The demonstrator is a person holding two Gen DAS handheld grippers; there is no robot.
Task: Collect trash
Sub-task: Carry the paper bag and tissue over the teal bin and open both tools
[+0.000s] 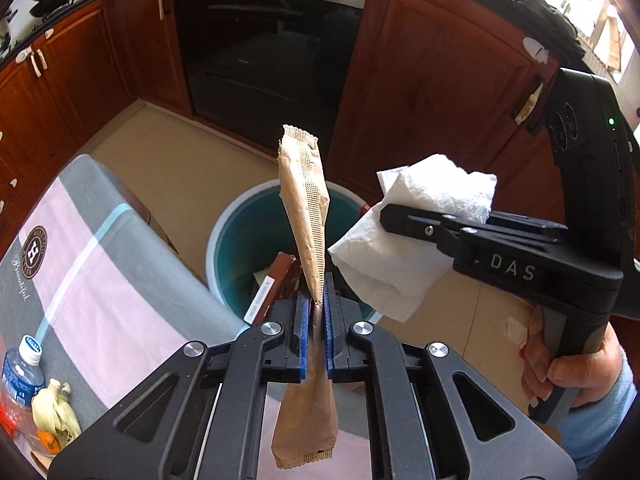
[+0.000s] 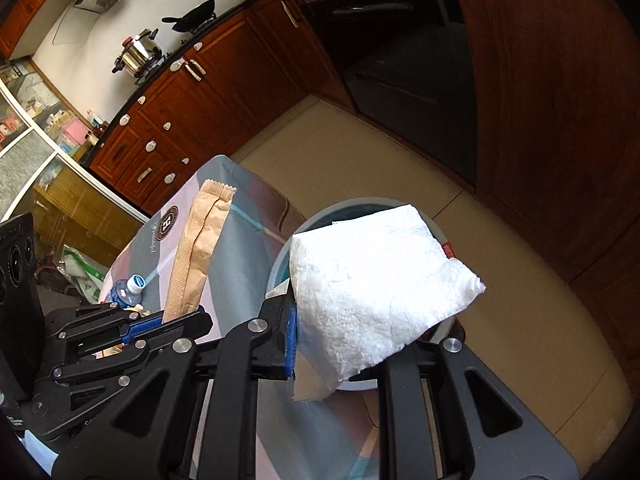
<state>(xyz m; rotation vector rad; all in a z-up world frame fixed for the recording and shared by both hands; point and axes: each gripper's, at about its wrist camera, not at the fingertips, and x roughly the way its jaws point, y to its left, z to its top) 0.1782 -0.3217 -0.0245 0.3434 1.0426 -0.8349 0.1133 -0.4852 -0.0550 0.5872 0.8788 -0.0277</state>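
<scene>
My left gripper (image 1: 317, 308) is shut on a long brown paper wrapper (image 1: 306, 216) and holds it upright over the bin (image 1: 224, 240). The bin has a pale rim and a teal inside, stands on the floor beside the table, and holds a brown carton (image 1: 276, 280). My right gripper (image 1: 390, 216) is shut on a white paper napkin (image 1: 404, 248) at the bin's right rim. In the right wrist view the napkin (image 2: 376, 280) fills the space between the fingers of my right gripper (image 2: 352, 340) and hides most of the bin (image 2: 360, 204). The left gripper (image 2: 160, 322) and its wrapper (image 2: 196, 252) show at left.
A table with a grey and pink cloth (image 1: 100, 264) stands left of the bin. A water bottle (image 1: 20, 376) and a banana peel (image 1: 54, 412) lie on it near its front left. Wooden cabinets (image 1: 432, 92) and an oven (image 1: 272, 52) stand behind. The floor is beige tile.
</scene>
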